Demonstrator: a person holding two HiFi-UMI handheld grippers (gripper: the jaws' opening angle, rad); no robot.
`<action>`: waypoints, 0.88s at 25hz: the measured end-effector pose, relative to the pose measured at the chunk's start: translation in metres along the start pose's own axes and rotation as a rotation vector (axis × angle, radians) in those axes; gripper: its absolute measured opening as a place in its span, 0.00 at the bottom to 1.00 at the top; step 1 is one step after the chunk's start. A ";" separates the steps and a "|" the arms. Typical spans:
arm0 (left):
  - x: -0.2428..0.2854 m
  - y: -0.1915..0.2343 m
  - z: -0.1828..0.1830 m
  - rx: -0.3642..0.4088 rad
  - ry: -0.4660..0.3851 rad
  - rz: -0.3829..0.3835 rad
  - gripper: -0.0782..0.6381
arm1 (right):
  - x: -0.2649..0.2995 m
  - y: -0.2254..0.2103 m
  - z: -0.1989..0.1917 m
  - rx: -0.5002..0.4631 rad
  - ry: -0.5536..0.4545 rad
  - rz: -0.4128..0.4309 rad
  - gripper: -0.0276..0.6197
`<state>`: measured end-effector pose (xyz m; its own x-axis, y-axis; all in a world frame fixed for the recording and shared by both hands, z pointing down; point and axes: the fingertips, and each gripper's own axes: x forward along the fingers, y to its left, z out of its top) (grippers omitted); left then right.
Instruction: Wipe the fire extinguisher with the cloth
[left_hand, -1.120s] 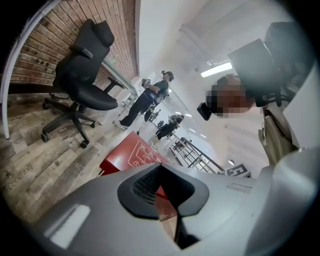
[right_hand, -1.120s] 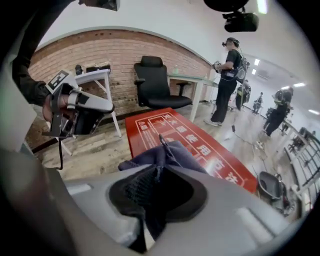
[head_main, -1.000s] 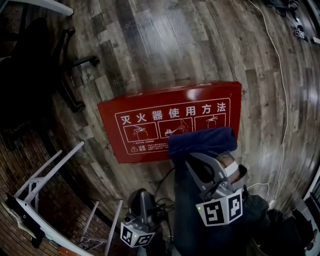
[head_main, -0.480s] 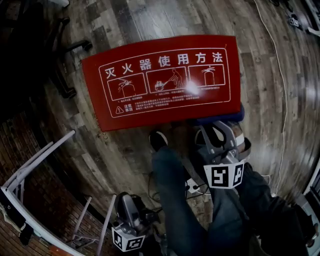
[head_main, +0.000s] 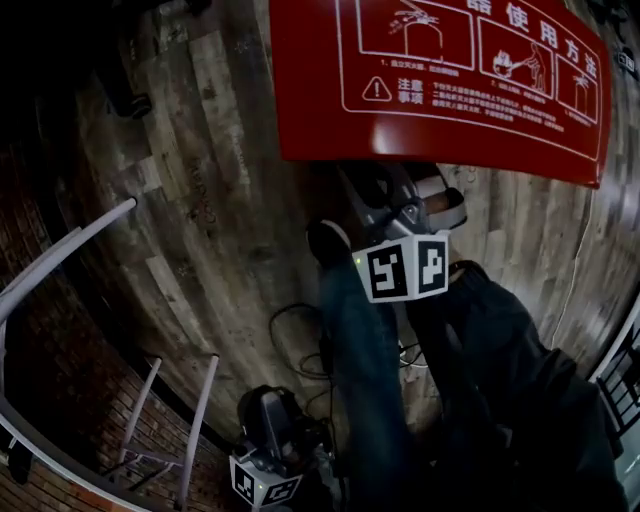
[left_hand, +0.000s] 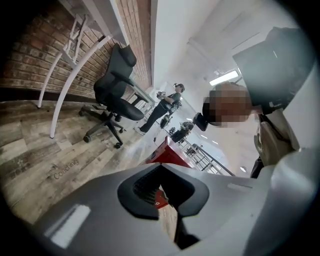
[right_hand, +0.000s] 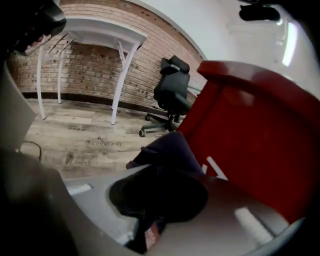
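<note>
Red rectangular metal box (head_main: 330, 120), white print on face: "使用方法" at top edge, partly cut off; "注意事项" beside warning triangle (head_main: 377, 89); finer lines unreadable. Grey-brown wood-plank floor (left_hand: 30, 155): pale word "Coaching".

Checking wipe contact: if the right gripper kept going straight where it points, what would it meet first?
Probably the red box printed with white instructions, through the dark blue cloth the right gripper holds; depth is unclear.
</note>
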<state>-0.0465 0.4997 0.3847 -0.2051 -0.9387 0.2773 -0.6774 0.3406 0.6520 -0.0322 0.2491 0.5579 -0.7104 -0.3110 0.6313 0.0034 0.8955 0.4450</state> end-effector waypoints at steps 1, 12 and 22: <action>-0.003 0.004 0.001 -0.010 -0.008 0.006 0.11 | 0.007 0.007 -0.001 -0.033 0.006 0.008 0.12; 0.059 0.015 0.012 0.057 0.074 -0.127 0.11 | -0.063 -0.052 -0.183 0.128 0.428 -0.169 0.12; 0.126 -0.010 0.009 0.088 0.151 -0.251 0.11 | 0.036 0.027 -0.033 0.032 0.132 0.038 0.12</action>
<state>-0.0716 0.3773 0.4068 0.0790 -0.9720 0.2214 -0.7536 0.0872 0.6516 -0.0347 0.2516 0.6138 -0.6117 -0.3142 0.7260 0.0046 0.9163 0.4004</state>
